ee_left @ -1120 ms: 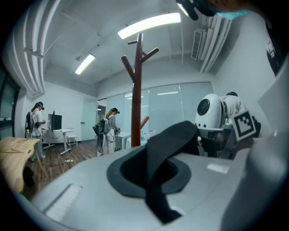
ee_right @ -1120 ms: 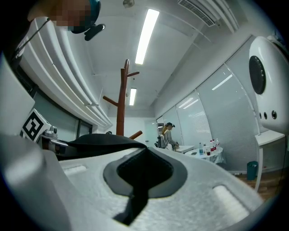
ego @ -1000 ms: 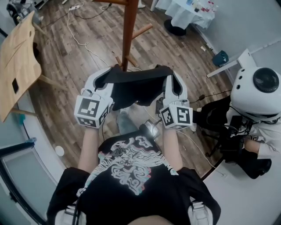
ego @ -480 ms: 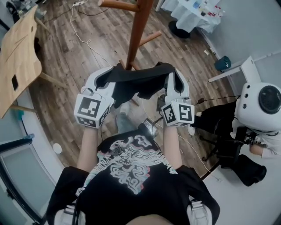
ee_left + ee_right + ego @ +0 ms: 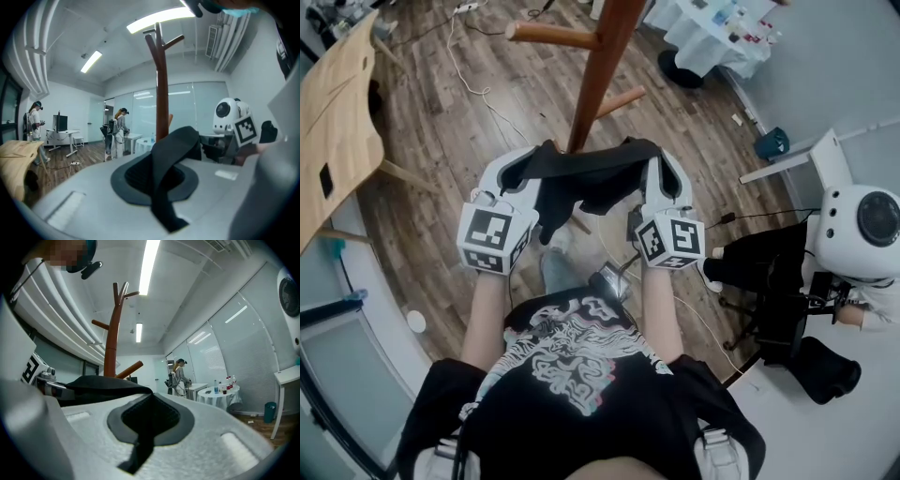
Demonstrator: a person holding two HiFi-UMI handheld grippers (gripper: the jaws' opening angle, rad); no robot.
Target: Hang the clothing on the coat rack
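A black garment (image 5: 586, 180) hangs stretched between my two grippers, just in front of the brown wooden coat rack (image 5: 598, 70). My left gripper (image 5: 528, 167) is shut on its left edge. My right gripper (image 5: 659, 161) is shut on its right edge. In the left gripper view the black fabric (image 5: 165, 164) runs through the closed jaws, and the rack's pole (image 5: 161, 93) rises right behind with its forked top. The right gripper view shows the fabric (image 5: 143, 434) pinched the same way, with the rack (image 5: 111, 338) to the left. Rack pegs (image 5: 551, 35) stick out above the garment.
A light wooden table (image 5: 336, 122) stands at the left. A white robot (image 5: 861, 225) and black gear (image 5: 769, 281) are at the right. A round table with a white cloth (image 5: 712, 33) is at the back. Cables (image 5: 478, 80) lie on the wood floor. People (image 5: 119, 133) stand far off.
Both grippers have carried the garment a little up and closer to the rack, whose pole and pegs now show larger and nearer. Both grips are unchanged.
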